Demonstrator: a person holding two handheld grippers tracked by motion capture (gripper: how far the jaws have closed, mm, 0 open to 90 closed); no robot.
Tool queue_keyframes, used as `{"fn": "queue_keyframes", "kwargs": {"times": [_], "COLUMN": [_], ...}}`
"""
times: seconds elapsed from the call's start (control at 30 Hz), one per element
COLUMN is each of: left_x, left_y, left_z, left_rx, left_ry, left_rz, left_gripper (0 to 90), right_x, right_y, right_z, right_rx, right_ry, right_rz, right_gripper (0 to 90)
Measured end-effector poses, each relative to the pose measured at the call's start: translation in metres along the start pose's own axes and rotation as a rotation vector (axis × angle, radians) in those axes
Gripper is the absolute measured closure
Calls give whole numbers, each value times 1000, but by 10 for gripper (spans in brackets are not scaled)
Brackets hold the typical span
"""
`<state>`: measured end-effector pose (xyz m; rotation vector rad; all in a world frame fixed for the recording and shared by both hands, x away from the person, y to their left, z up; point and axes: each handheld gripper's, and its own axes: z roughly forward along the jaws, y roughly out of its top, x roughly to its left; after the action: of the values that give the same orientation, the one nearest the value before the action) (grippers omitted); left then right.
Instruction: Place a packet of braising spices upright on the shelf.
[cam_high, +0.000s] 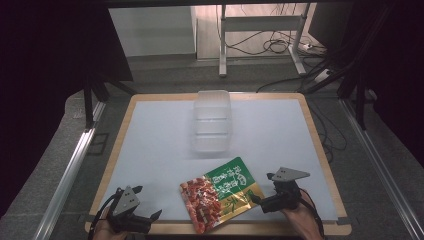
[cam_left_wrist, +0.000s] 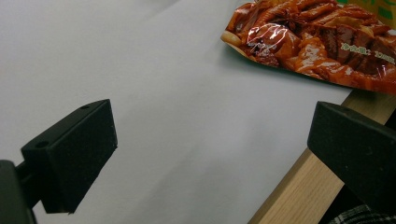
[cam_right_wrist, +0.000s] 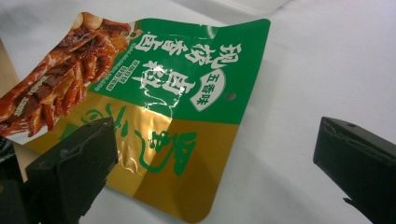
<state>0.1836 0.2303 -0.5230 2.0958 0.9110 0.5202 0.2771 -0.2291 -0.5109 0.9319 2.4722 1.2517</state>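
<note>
So nothing's really been grabbed yet, I'd call this the very start. The snack pouch (cam_high: 221, 194) is lying flat on the surface (cam_high: 150, 140), near the front edge, between my two tools, with one corner poking out over the wooden lip. The clear plastic container (cam_high: 213, 121) sits well apart from it, farther back toward the middle, and looks empty from the high view. My guess is the pouch ends up in there, so pretty much everything is left to do.

Right tool (cam_high: 261, 199) is just beside the pouch's gold corner, jaws spread wide, holding nothing. In the right gripper view one jaw hangs over the gold bit, the other over bare white. Left tool (cam_high: 148, 202) is also wide open and empty, parked near the front left, with the pouch's red end off to the side.

Material-wise: the pouch is glossy foil-ish film, crinkly, with glare all over it, green and gold print plus a red food photo. It's thin and slightly curled at the top edge. The surface is a matte white sheet on a pale wood board. The container is frosted, ribbed and rectangular.
</note>
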Motion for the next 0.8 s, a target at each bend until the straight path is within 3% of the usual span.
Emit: {"fn": "queue_keyframes", "kwargs": {"times": [0.5,0.8], "left_x": [-1,-2], "left_y": [0,0], "left_z": [1,1], "left_rx": [8,11], "left_ry": [-2,2], "left_rz": [13,18], "left_gripper": [14,14], "right_x": [3,1], "right_y": [9,15], "right_z": [27,43], "right_rx": [61,101], "right_ry": [64,97], "right_rz": [4,67], "right_gripper": [1,29]}}
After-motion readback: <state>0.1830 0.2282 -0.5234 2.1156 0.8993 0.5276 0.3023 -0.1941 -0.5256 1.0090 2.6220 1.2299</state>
